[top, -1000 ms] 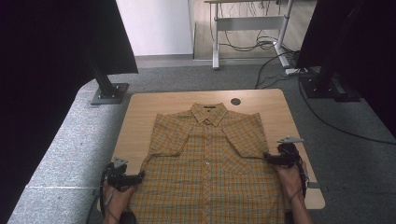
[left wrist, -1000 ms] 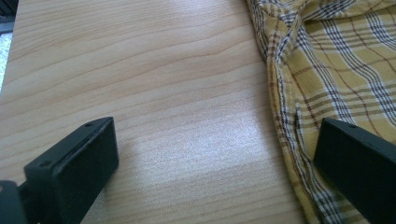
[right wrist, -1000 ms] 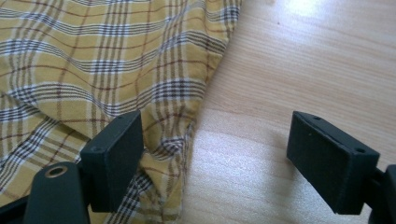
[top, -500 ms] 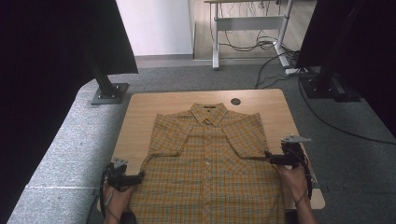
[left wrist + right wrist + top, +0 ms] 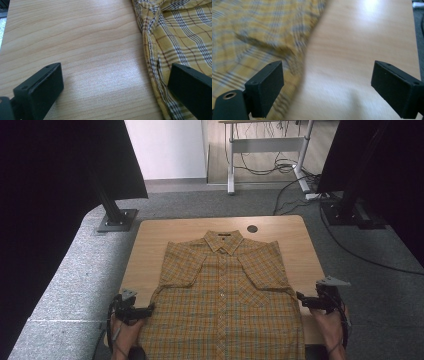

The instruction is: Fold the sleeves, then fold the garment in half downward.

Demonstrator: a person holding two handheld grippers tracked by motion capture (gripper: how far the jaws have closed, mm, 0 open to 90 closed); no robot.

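Observation:
A yellow plaid short-sleeved shirt (image 5: 222,305) lies flat and buttoned on the wooden table (image 5: 150,245), collar at the far end. My left gripper (image 5: 149,309) rests at the shirt's left hem edge, open; in the left gripper view (image 5: 115,72) bare wood lies between its jaws and the shirt's edge (image 5: 172,37) runs by the right jaw. My right gripper (image 5: 301,296) is at the table's right side, just off the shirt. Its jaws have just been opening, and in the right gripper view (image 5: 327,67) they stand wide over bare wood, with the blurred shirt (image 5: 259,32) behind the left jaw.
A round cable hole (image 5: 252,228) sits near the table's far right corner. Black stand bases (image 5: 117,220) (image 5: 350,215) stand on the grey carpet on both sides. Cables (image 5: 280,170) and a desk frame lie beyond the table.
My right gripper has drawn to the right, away from the shirt's edge. The left gripper and the shirt have not moved.

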